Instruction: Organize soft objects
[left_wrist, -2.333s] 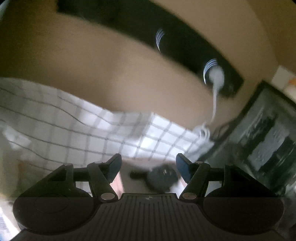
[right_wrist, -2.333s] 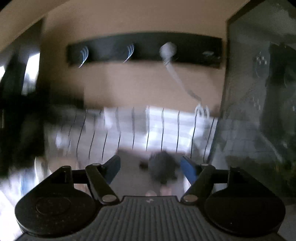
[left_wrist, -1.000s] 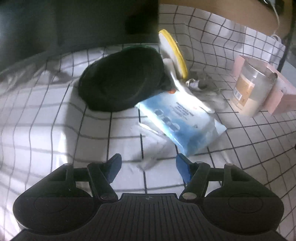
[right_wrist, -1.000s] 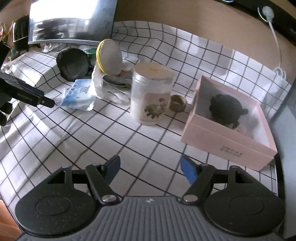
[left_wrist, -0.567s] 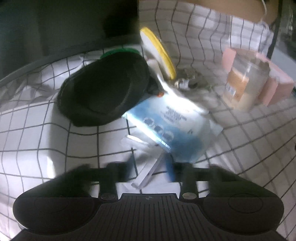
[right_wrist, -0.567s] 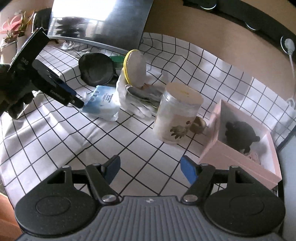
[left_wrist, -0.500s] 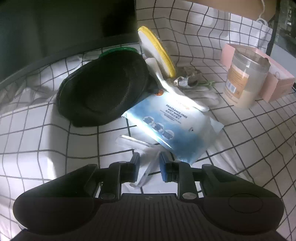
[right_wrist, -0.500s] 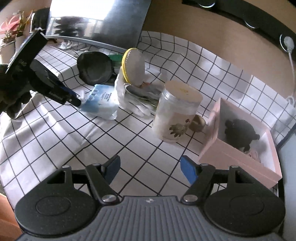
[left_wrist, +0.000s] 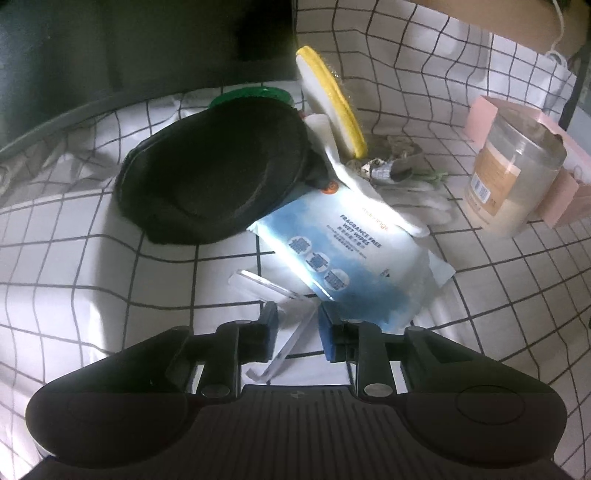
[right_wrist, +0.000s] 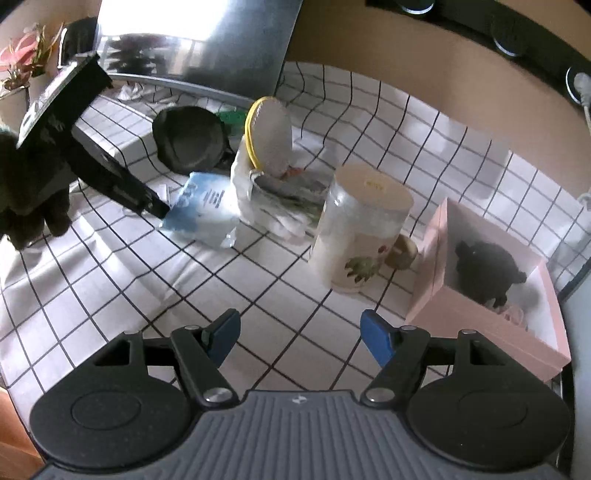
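**Left gripper closed on the wrapper beside the wipes pack**

We see the left gripper (left_wrist: 297, 321) with its jaws drawn close together; they have just been closing, and a thin clear plastic wrapper (left_wrist: 284, 332) now stands between the blue pads, pinched there as far as we can tell. The wrapper's long strip runs from near the gripper body up and to the right, toward the lower corner of the wipes pack (left_wrist: 347, 247). From the right wrist view, the left gripper (right_wrist: 162, 212) has its tip at the near corner of that same pack (right_wrist: 207, 206).

The right gripper (right_wrist: 299, 338) hangs above the checked tablecloth (right_wrist: 110, 288) with its jaws spread wide and nothing between them.

The wipes pack lies flat on the cloth, its long axis running from lower right to upper left in the left wrist view, its far end tucked against a black cap (left_wrist: 218, 177). Just behind stand a yellow-rimmed round pad (left_wrist: 332, 103) and a white glove (left_wrist: 369, 192) draped over the pack's upper edge. A clear jar (right_wrist: 358, 236) stands to the right, well apart from the pack, and beside it a pink box (right_wrist: 480, 317) with a dark soft toy (right_wrist: 487, 269) inside. A small brown object between jar and box is too small for us to name.
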